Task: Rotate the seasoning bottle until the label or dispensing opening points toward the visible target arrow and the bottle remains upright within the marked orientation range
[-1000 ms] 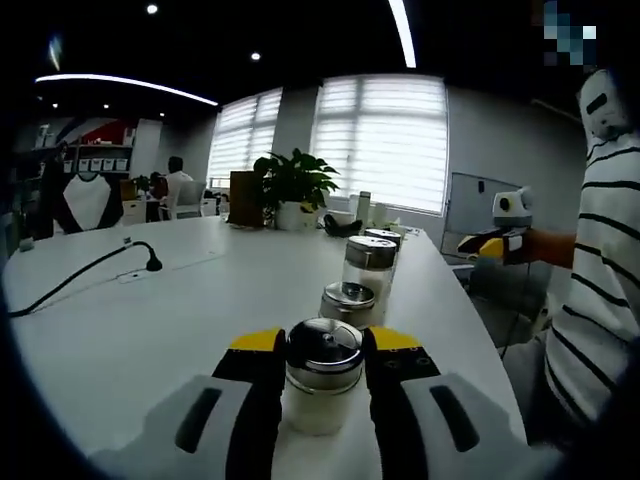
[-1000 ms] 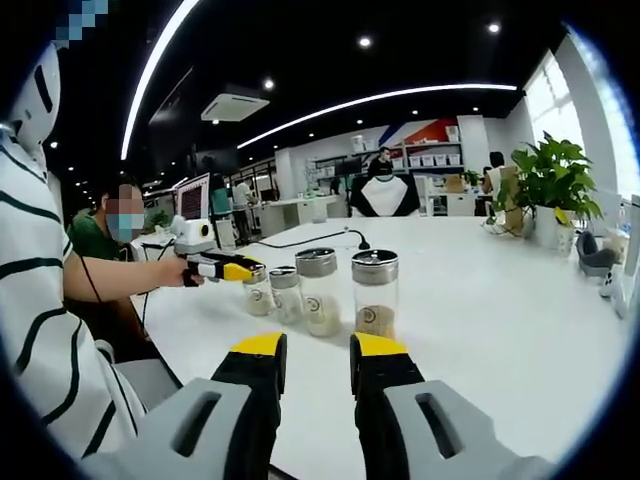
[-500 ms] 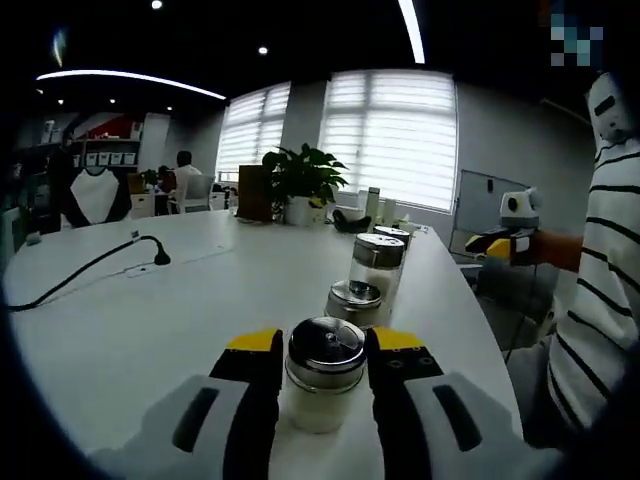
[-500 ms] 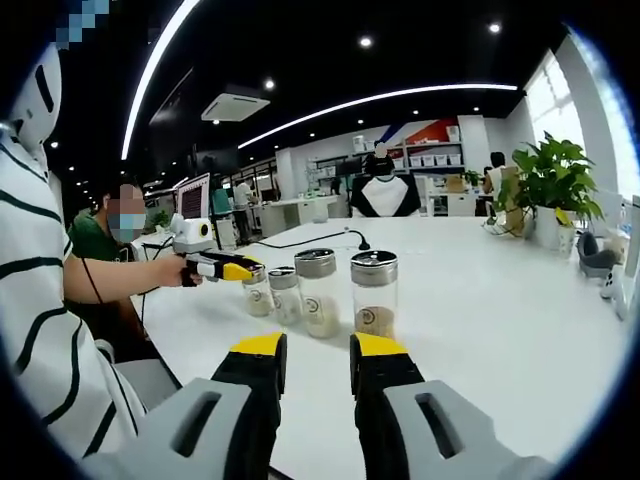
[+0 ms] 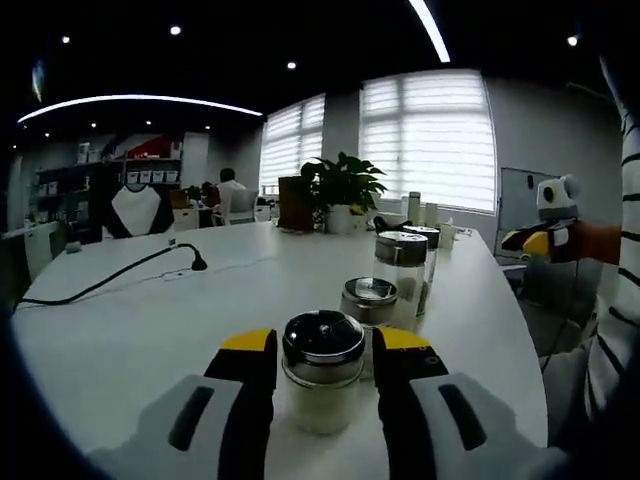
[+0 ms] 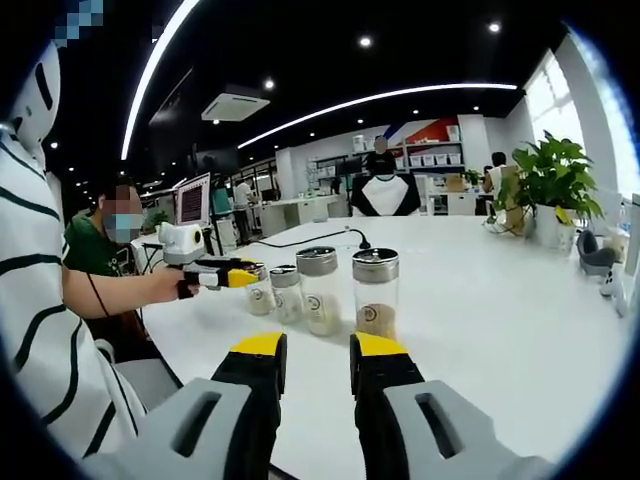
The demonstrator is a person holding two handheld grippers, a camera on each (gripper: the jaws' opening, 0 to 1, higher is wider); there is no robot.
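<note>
Seasoning bottle (image 5: 323,382) with a chrome shaker lid stands upright at the near end of a row of four jars on the white table (image 5: 150,320), clamped between the yellow-tipped jaws of the left gripper (image 5: 323,355). Right gripper (image 6: 311,358) hovers off the table edge, its jaws narrowly parted and holding nothing, facing the row; a potted plant (image 5: 343,190) stands beyond.

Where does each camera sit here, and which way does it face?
Left gripper view: rides the left tool, facing down the row of bottles toward the windows; its jaws flank the nearest bottle; a striped sleeve shows at right.
Right gripper view: rides the right tool, held back, facing the row side-on; a striped sleeve shows at left.
Shared: the white table, the bottles, and each other's tool.
</note>
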